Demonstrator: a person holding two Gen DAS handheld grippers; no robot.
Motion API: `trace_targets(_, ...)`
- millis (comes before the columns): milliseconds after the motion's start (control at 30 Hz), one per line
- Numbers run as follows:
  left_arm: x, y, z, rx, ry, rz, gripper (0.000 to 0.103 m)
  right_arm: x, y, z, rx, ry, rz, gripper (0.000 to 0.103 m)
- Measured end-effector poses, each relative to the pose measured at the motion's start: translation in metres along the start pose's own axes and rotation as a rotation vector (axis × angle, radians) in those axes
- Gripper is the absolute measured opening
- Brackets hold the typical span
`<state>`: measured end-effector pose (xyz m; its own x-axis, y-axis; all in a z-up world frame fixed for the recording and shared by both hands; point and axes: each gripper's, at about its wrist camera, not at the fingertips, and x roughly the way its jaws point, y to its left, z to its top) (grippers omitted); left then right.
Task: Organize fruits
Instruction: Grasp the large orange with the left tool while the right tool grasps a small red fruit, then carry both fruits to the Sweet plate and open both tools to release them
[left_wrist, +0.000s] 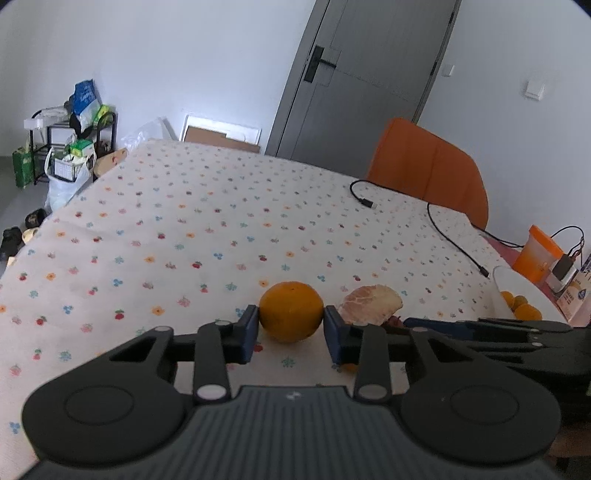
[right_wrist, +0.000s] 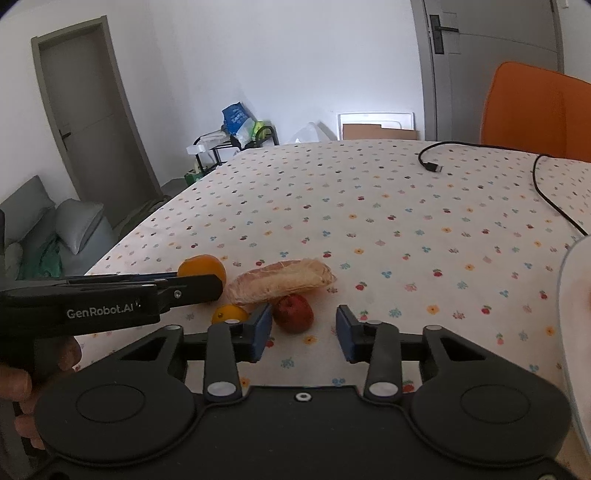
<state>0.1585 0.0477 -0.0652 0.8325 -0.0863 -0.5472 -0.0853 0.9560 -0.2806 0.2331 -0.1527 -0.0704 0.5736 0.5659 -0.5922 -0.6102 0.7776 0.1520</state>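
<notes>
The left tool (left_wrist: 291, 325) points slightly down over the counter (left_wrist: 221, 221), its blue pads touching either side of an orange (left_wrist: 290, 312) that sits on the cloth — gripped. The right tool (right_wrist: 303, 332) also tilts down, jaws set narrow; a red fruit (right_wrist: 293, 313) lies just ahead of its left pad, apparently touching that one only, not clamped. Fruit on the cloth, left to right in the right view: the held orange, one smaller orange (right_wrist: 229, 314) nearer the camera, one peeled pomelo wedge (right_wrist: 280, 280), the one red fruit. The wedge's long axis runs across the view, its tapered end to the right. A hand (right_wrist: 22, 384) holds the left tool's grip. At the right edge a white bowl (left_wrist: 517, 291) holds several small oranges (left_wrist: 522, 306).
</notes>
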Motion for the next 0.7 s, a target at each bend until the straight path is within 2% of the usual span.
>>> trace_targets(200, -0.008, 0.004, 0.0, -0.001, -0.008, 0.018, 0.036, 0.002, 0.002, 0.001, -0.007, 0.002, 0.01, 0.023)
trace_targets(700, -0.027, -0.023, -0.001, 0.042, -0.038, -0.004, 0.036, -0.043, -0.009, -0.007, 0.026, -0.064, -0.006, 0.022)
